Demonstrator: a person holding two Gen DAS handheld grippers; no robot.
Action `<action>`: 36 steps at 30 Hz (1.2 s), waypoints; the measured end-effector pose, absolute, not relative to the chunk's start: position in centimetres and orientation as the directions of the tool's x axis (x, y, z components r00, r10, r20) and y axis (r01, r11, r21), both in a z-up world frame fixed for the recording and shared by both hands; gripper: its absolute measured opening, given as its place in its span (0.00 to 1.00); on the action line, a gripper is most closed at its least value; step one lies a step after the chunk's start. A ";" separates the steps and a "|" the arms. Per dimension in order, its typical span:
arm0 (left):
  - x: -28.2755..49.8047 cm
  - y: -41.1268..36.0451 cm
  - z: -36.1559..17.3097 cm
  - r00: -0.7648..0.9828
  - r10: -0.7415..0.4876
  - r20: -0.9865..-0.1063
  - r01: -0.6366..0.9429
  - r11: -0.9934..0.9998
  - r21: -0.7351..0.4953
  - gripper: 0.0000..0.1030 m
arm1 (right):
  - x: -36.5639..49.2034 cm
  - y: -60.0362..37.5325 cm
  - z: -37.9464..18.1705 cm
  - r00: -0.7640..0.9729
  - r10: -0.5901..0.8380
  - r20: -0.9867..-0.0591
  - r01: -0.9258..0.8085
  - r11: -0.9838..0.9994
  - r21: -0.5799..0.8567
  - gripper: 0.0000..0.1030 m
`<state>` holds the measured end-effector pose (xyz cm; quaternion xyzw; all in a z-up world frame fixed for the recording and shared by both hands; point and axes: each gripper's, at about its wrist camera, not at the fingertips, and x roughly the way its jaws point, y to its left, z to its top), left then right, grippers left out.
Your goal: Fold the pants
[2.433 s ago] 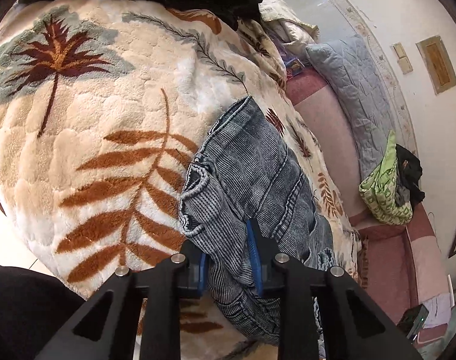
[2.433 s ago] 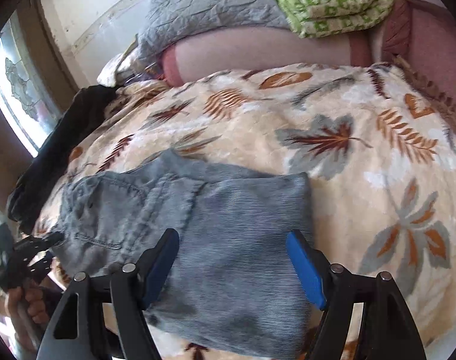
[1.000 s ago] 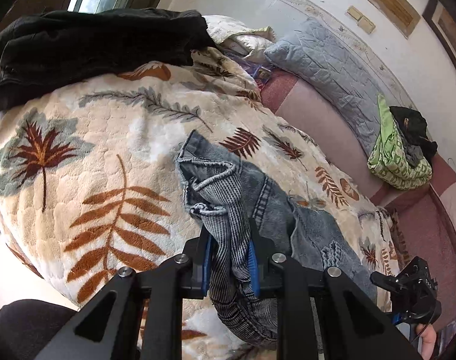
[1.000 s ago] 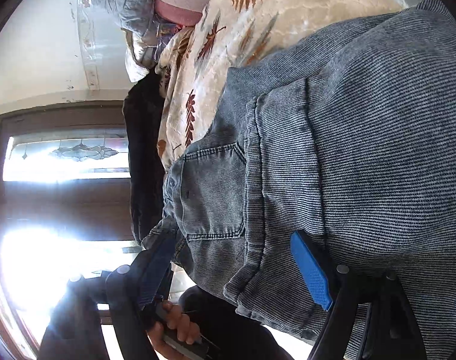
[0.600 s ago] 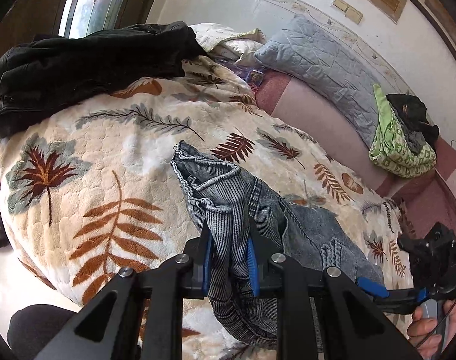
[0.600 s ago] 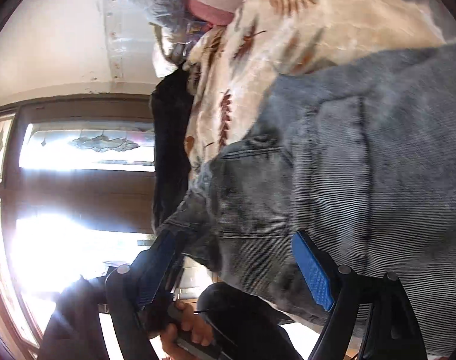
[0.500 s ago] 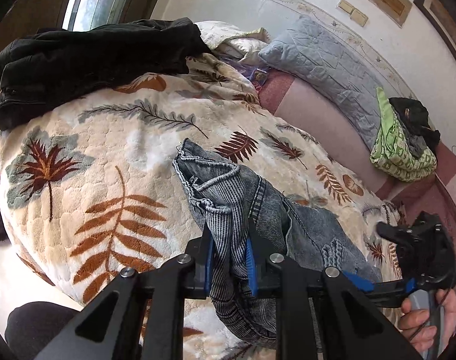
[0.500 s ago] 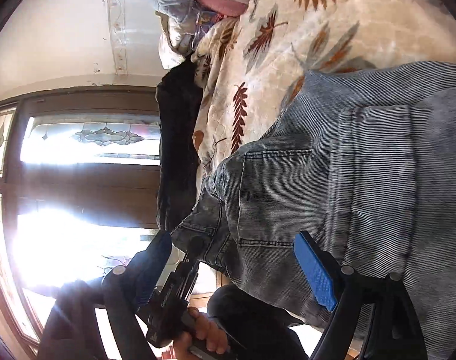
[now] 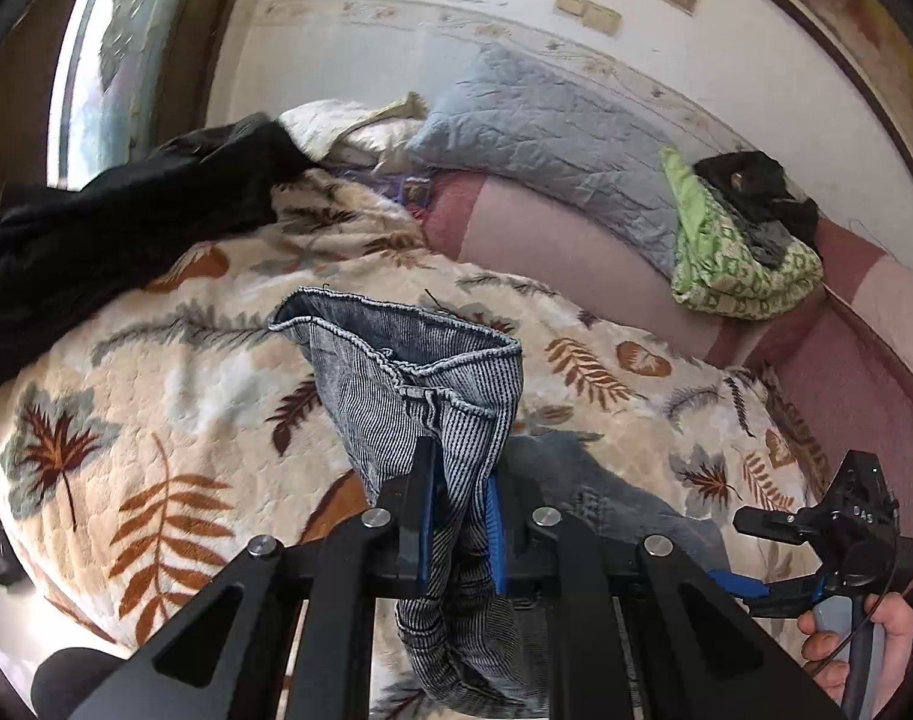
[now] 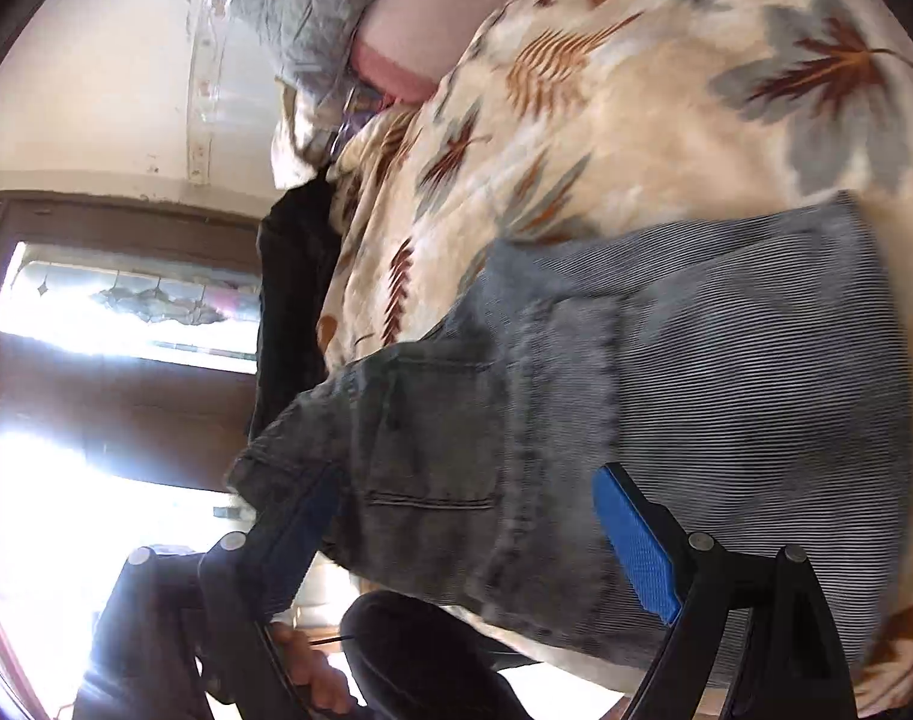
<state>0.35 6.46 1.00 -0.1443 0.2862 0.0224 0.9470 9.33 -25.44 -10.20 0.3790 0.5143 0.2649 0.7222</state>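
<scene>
I count one pair of pants point(image 9: 420, 372), one leaf-print blanket point(image 9: 174, 420), one black garment point(image 9: 114, 228), one grey pillow point(image 9: 552, 144), one green cloth point(image 9: 732, 270), and my two grippers.

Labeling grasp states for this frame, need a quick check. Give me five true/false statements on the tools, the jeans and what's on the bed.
1. The left tool has a bunched part of the jeans between its blue pads. True; its jaws are closing on the fabric.
2. The right tool is clamped on the jeans. False: its jaws stand wide apart, with the denim only behind them.
3. The jeans lie on a leaf-print blanket. True.
4. The black garment lies on top of the jeans. False: it sits apart, at the blanket's far edge near the window.
5. A green patterned cloth rests beside the grey quilted pillow. True.
</scene>
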 end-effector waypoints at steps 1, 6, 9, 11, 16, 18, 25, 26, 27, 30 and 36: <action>0.3 4.8 1.8 0.844 -0.049 -0.534 -0.090 0.969 -0.231 0.14 | 8.7 -27.5 -10.7 0.362 0.764 -0.533 0.025 0.564 0.826 0.86; 0.1 -5.5 3.4 0.860 -0.115 -0.497 0.108 0.993 -0.042 0.14 | 6.3 -35.6 -12.6 0.508 0.736 -0.447 0.090 0.471 0.878 0.86; 0.4 -12.0 0.5 0.815 -0.165 -0.555 0.235 0.970 0.058 0.13 | 5.7 -38.2 -13.7 0.578 0.720 -0.385 0.125 0.388 0.913 0.86; 0.7 -15.7 -3.2 0.738 -0.193 -0.646 0.335 0.937 0.103 0.14 | 5.5 -39.4 -13.5 0.610 0.717 -0.337 0.108 0.347 0.932 0.86; 0.5 -19.3 -9.5 0.628 -0.142 -0.765 0.417 0.892 0.176 0.13 | 4.9 -41.6 -14.0 0.656 0.693 -0.298 0.134 0.282 0.950 0.86; 0.6 -19.0 -8.8 0.609 -0.166 -0.775 0.419 0.898 0.137 0.13 | 4.7 -42.0 -14.0 0.661 0.688 -0.299 0.132 0.285 0.949 0.86; -1.7 -18.1 -3.9 0.684 -0.285 -0.671 0.428 0.902 0.053 0.13 | 4.1 -42.3 -14.5 0.664 0.690 -0.289 0.126 0.277 0.952 0.86; -2.1 -18.6 -3.5 0.692 -0.300 -0.657 0.446 0.893 0.062 0.12 | 4.1 -42.2 -14.5 0.665 0.689 -0.287 0.125 0.277 0.953 0.86; -2.4 -19.3 -3.7 0.684 -0.305 -0.662 0.470 0.879 0.081 0.12 | 4.1 -42.1 -14.5 0.665 0.689 -0.289 0.125 0.279 0.952 0.86; -1.9 -20.5 -6.6 0.620 -0.284 -0.732 0.497 0.863 0.086 0.12 | 4.4 -41.6 -14.3 0.662 0.684 -0.307 0.125 0.303 0.945 0.86; -3.0 -13.2 -1.8 0.737 -0.306 -0.603 0.329 0.941 -0.076 0.42 | 3.8 -41.2 -13.2 0.666 0.666 -0.336 0.094 0.372 0.924 0.86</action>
